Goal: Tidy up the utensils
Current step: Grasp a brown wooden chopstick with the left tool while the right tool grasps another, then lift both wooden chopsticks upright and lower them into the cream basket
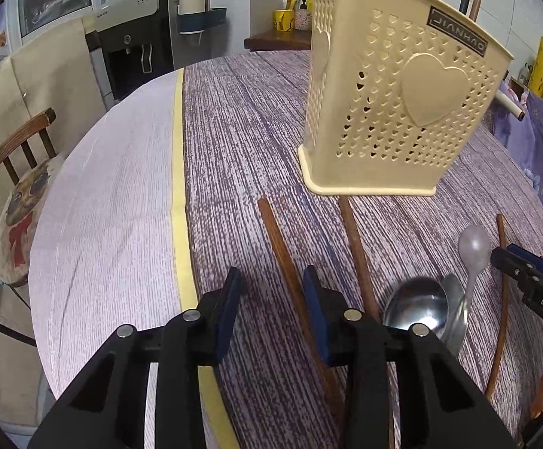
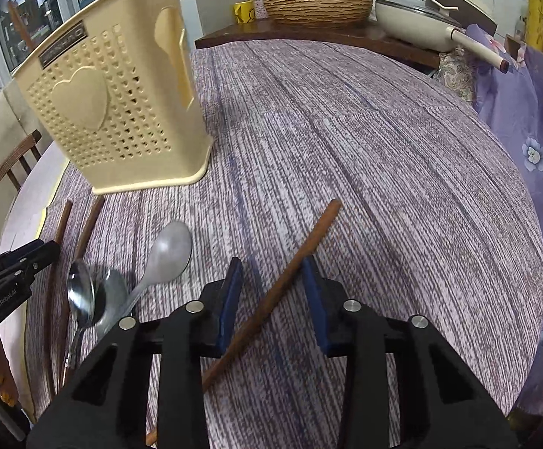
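Both grippers straddle chopsticks, neither yet clamped.

The left gripper (image 1: 273, 299) stands with jaws apart around a brown chopstick (image 1: 290, 280), as does the right gripper (image 2: 273, 292) around its own chopstick (image 2: 290, 273); the pads look clear of the wood. The cream holder (image 1: 394, 89) stands at twelve o'clock, spoons (image 1: 421, 307) at three o'clock of the left gripper. Each stick lies slantwise between the pads (an awkward bite), so closing could roll or pivot it away across the tablecloth (image 2: 346, 131).

The purple tablecloth (image 2: 365, 157) lies bare to the right of the cream utensil holder (image 2: 121, 104), while chopsticks (image 1: 286, 273) and spoons (image 1: 417, 307) crowd the near strip in front of it.
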### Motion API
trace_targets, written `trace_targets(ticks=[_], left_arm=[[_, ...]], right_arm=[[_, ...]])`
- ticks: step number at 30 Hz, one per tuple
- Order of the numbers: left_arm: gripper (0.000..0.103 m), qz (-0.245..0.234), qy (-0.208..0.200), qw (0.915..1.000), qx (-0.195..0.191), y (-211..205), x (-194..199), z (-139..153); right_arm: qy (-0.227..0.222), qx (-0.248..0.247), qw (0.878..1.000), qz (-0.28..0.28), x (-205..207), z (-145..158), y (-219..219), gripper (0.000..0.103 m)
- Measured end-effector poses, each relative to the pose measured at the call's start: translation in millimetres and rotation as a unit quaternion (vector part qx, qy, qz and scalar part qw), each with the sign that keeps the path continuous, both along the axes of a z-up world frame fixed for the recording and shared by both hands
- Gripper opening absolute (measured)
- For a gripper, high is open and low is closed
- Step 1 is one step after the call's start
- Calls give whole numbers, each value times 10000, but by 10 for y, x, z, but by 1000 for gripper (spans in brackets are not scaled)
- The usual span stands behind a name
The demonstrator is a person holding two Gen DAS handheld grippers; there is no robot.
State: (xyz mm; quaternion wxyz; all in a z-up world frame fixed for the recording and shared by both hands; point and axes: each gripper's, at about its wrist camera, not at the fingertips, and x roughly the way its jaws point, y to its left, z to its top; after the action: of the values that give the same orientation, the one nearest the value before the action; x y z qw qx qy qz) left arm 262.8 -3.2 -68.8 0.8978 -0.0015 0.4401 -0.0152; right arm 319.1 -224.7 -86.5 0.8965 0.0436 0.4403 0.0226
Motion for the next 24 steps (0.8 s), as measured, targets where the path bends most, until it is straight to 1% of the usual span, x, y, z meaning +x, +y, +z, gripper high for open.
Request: trace_targets(ticks=[4,6,11,13,18,24], left_arm=[[28,-16,36,10000,89,-33,118,9],[23,-4,53,9999,143,-50,155,14],[14,21,56,9999,143,-79,180,13],[11,24,58,9999,131,-95,178,11],[11,30,62,9999,83,-104,167,11],[10,61,75,10000,7,-99,169,15]], right_arm=[[33,70,9999,-96,158,7,-37,23],[32,127,9998,-151,228,0,-54,20],[-3,60,9997,-217,336,-15,4,18],[0,24,9998,-191,364,-14,21,14],[73,76,9999,-89,410,-5,40,12],[128,144,9998,-51,427,5,16,11]])
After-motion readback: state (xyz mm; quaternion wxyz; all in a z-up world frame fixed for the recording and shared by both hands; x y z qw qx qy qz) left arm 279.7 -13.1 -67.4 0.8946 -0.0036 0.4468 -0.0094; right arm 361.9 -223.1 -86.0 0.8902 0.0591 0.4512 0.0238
